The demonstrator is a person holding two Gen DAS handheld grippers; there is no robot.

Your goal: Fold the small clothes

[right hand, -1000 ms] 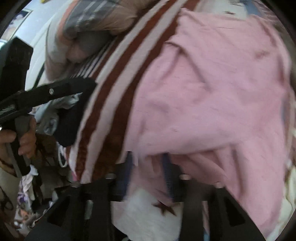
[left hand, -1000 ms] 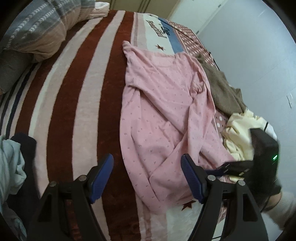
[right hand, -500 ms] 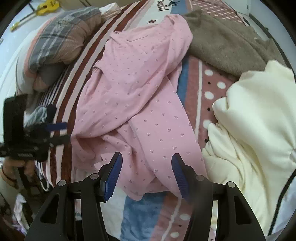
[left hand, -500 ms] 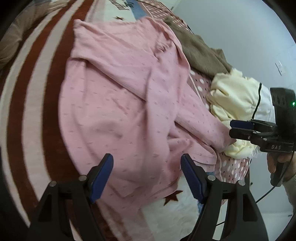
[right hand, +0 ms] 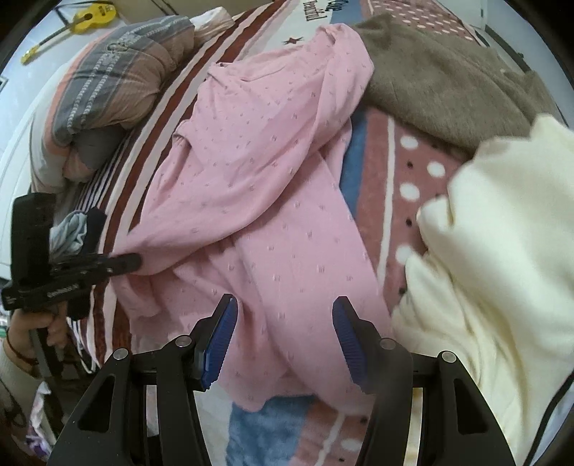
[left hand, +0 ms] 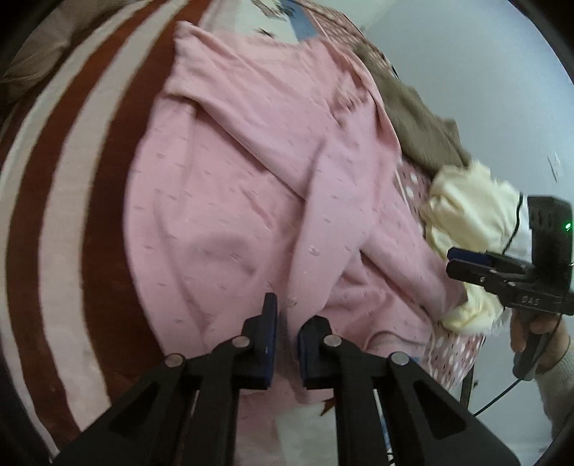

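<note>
A pink dotted garment (left hand: pixel 251 186) lies crumpled across the striped bed blanket (left hand: pixel 64 186); it also shows in the right wrist view (right hand: pixel 272 200). My left gripper (left hand: pixel 287 333) is shut on a fold of the pink garment near its lower edge; in the right wrist view it (right hand: pixel 132 261) pinches the garment's left edge. My right gripper (right hand: pixel 285 340) is open just above a long pink sleeve or leg, holding nothing. In the left wrist view it (left hand: pixel 462 261) hovers at the right by the cream garment.
A cream garment (right hand: pixel 495 258) and a brown fuzzy garment (right hand: pixel 448 82) lie on the right of the bed. A plaid quilt (right hand: pixel 114 82) is bunched at the far left. Dark and pale blue clothes (right hand: pixel 75 229) sit at the left edge. A yellow toy guitar (right hand: pixel 86 18) leans beyond.
My left gripper has closed from wide open onto a fold of the pink garment. My right gripper let go about a second ago, drew back and stays open.
</note>
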